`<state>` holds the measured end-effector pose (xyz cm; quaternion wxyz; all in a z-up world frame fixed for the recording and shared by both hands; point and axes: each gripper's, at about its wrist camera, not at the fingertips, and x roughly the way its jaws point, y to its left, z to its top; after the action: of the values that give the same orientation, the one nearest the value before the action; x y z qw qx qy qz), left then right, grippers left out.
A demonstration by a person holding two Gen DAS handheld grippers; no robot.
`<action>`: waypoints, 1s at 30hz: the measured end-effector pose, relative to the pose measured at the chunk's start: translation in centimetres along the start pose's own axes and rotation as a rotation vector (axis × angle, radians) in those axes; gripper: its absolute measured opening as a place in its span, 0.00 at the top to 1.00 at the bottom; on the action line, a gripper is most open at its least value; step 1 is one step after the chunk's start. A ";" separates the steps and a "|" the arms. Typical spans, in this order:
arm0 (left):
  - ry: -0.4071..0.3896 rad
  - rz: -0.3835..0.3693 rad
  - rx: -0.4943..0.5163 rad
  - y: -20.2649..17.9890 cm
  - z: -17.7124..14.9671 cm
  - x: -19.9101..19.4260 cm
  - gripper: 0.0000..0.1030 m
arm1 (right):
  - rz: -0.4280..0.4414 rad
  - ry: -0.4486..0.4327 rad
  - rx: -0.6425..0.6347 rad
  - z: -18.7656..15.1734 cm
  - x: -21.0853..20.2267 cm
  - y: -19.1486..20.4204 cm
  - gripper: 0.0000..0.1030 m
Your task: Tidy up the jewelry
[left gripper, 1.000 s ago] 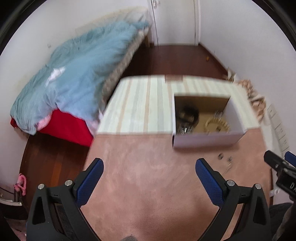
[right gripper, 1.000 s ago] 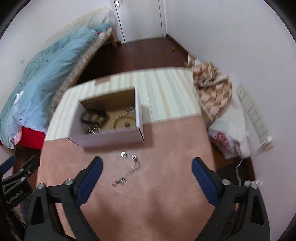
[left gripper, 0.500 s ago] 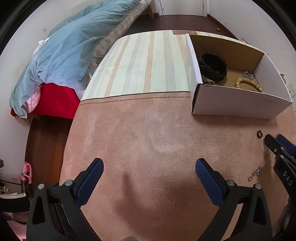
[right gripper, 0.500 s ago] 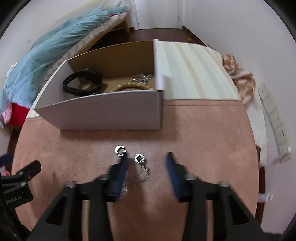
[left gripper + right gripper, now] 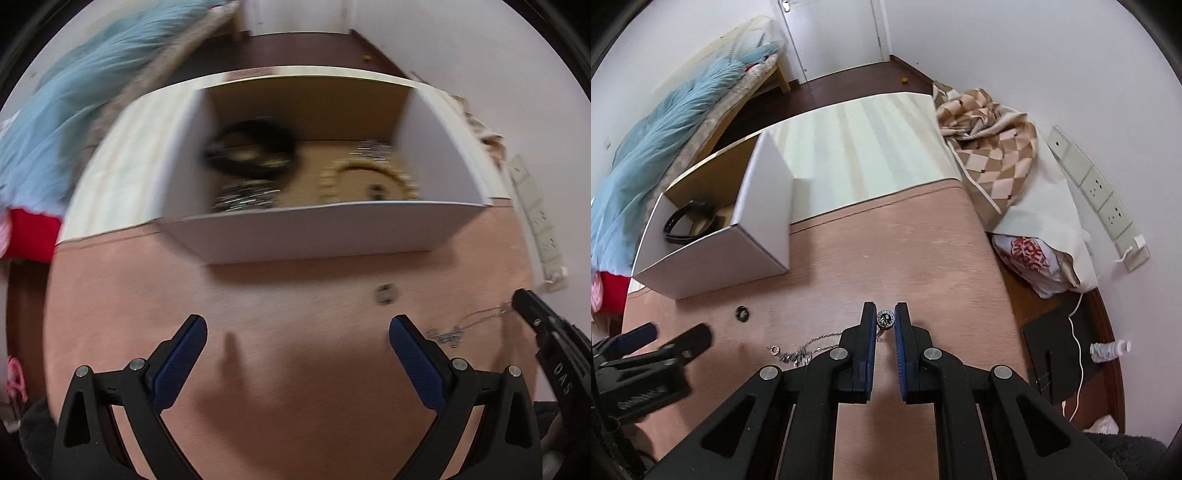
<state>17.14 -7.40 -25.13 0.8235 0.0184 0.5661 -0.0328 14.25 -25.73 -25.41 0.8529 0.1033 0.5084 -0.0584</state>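
**A round charm pinched, a box waiting**

The right gripper (image 5: 885, 319) points down at the pink mat (image 5: 894, 258). Its two blue pads are pressed together on a small round charm (image 5: 885, 319), right at the tips. A thin silver chain (image 5: 812, 343) runs from the charm to the left and lies on the mat in a little heap. A tiny pale ring (image 5: 774, 348) sits at the end of that heap.

A small dark ring (image 5: 741, 313) lies alone on the mat, between the chain and the white box (image 5: 713, 258). It touches nothing.

The white box stands on the mat, up and to the left of the right gripper. It is open on top and brown inside. In it lie a black band (image 5: 255, 147), a loop of tan beads (image 5: 365, 177) and some shiny silver bits (image 5: 247, 194). The view from the left gripper is blurry, so the small things in the box are hard to make out.

The left gripper (image 5: 295, 332) hangs over the mat in front of the box. Its jaws are wide apart and there is nothing between them. The dark ring is just past its right finger (image 5: 413, 354), toward the box.

Behind the box lies a striped mat (image 5: 864, 147). A bed with a blue blanket (image 5: 661, 129) is on the left. A checked cloth (image 5: 993, 155) is bunched by the wall on the right.
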 end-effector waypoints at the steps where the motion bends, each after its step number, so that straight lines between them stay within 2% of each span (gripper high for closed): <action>1: -0.002 -0.004 0.013 -0.5 0.1 0.2 0.02 | -0.001 0.000 0.004 0.0 0.0 -0.2 0.90; 2: -0.006 -0.010 0.031 -1.3 0.2 0.5 0.03 | 0.000 -0.001 0.009 0.1 0.0 -0.3 0.90; 3: -0.010 -0.010 0.050 -1.9 0.3 0.7 0.09 | 0.003 -0.004 0.012 0.1 0.0 -0.3 0.90; 4: -0.009 -0.008 0.065 -2.3 0.4 0.9 0.21 | 0.002 -0.005 0.014 0.1 -0.1 -0.5 0.90; 6: 0.001 -0.009 0.087 -3.0 0.4 1.4 0.36 | 0.005 -0.006 0.023 0.3 0.1 -0.6 0.90; 9: -0.020 -0.018 0.101 -3.6 0.4 1.5 0.48 | 0.004 -0.007 0.030 0.4 0.0 -0.8 0.90; 11: -0.034 -0.026 0.118 -4.0 0.5 1.3 0.65 | 0.003 -0.009 0.036 0.3 0.0 -0.9 0.90; 12: -0.039 -0.029 0.125 -4.3 0.5 1.2 0.80 | 0.001 -0.008 0.038 0.3 0.0 -0.9 0.90; 14: -0.040 -0.033 0.139 -4.7 0.6 1.3 0.89 | -0.001 -0.009 0.042 0.3 0.0 -1.0 0.90; 22: -0.080 -0.054 0.129 -3.6 0.7 0.1 0.91 | 0.022 -0.039 0.032 0.5 -2.0 -0.6 0.90; 30: -0.157 -0.087 0.084 -1.2 -0.1 -5.5 0.91 | 0.099 -0.097 -0.035 1.8 -6.7 1.9 0.90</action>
<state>14.98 -8.42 -19.99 0.8617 0.0255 0.4981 -0.0937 12.93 -24.37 -18.44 0.8801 0.1104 0.4616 -0.0124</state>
